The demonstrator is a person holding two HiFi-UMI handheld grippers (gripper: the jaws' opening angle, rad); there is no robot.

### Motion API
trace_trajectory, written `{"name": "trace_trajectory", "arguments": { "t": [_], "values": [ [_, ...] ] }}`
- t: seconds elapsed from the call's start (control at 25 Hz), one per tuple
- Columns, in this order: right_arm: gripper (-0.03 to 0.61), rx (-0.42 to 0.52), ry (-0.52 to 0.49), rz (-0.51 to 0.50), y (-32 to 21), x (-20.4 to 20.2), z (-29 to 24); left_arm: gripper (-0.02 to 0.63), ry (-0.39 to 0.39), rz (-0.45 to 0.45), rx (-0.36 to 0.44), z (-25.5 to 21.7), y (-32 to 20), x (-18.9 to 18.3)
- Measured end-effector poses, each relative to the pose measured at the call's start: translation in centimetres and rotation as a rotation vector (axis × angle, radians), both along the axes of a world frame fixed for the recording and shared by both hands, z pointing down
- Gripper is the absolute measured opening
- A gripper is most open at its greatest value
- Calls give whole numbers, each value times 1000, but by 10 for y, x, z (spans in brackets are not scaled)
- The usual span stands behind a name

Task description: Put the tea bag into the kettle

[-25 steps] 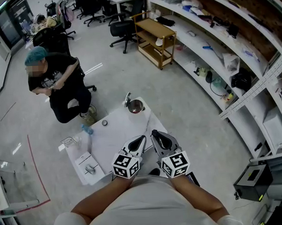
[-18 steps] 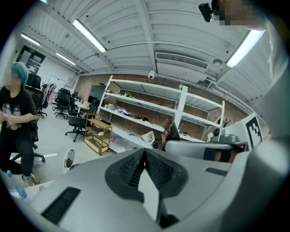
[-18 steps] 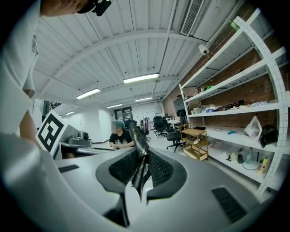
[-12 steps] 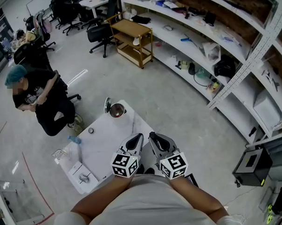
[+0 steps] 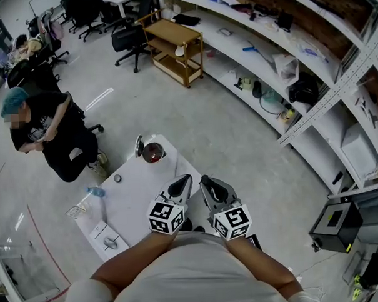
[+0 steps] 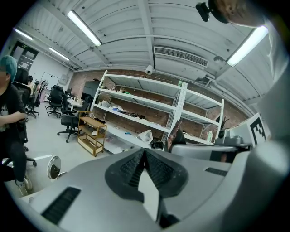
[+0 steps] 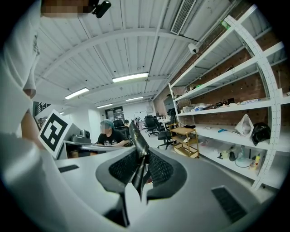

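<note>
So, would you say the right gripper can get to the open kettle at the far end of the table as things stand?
Probably yes. The right gripper, shut on a dark packet, is by the near edge of the table; nothing stands between it and the kettle, whose lid is open.

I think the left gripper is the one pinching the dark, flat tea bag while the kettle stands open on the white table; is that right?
Not quite: the right gripper pinches the tea bag, as the right gripper view shows. The left gripper has its jaws together with nothing between them. The kettle does stand open on the white table.
</note>
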State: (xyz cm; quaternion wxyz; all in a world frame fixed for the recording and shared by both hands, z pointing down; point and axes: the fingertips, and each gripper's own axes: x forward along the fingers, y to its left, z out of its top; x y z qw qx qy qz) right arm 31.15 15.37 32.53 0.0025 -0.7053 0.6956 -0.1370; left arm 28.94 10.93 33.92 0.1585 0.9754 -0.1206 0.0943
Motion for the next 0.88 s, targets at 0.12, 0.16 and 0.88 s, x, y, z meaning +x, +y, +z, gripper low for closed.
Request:
{"name": "trace_trajectory", "arguments": {
  "t": [0.12, 0.16, 0.88],
  "values": [
    [74, -10, -3, -24, -27, 5, 2, 11, -9, -6, -7, 3, -25, 6],
    [74, -15, -6, -31, -37, 7, 3, 9, -11, -10, -9, 3, -33, 9],
    [74, -6, -18, -245, -209, 0, -6, 10, -20, -234, -19, 0, -201, -8]
  ]
}}
